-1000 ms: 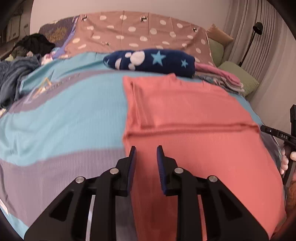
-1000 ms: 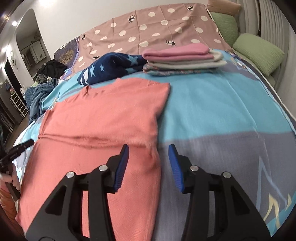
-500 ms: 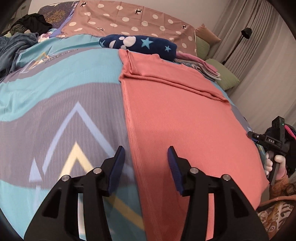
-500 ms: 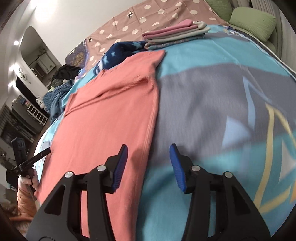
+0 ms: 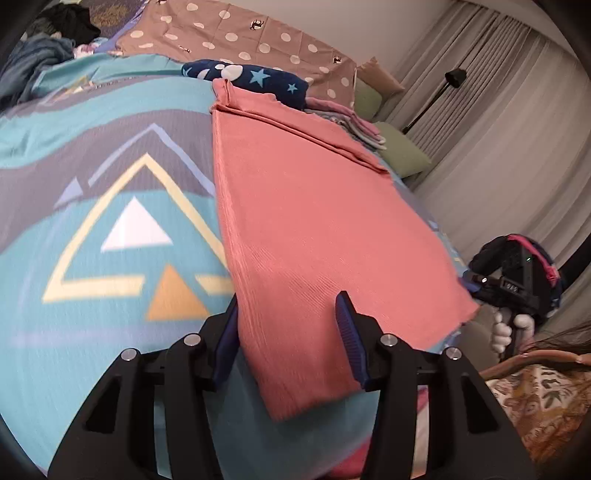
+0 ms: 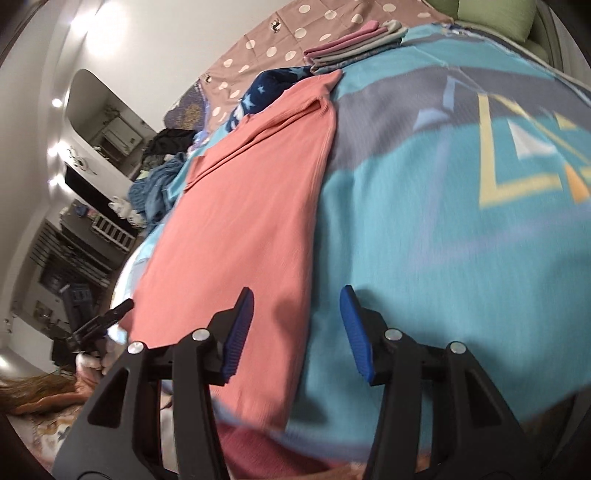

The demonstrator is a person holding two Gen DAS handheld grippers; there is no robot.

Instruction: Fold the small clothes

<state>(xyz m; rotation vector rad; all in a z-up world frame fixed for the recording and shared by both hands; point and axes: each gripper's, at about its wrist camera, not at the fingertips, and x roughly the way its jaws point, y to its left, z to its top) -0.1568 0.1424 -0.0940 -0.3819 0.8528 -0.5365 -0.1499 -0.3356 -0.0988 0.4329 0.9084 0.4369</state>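
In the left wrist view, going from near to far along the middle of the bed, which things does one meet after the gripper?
Left gripper → salmon-pink ribbed garment lying flat → rolled navy fleece with stars → brown bedcover with white dots.

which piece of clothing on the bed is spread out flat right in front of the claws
The salmon-pink garment. It lies spread out alone on the blanket, while the navy star-print item and the stack of folded clothes sit at the far end.
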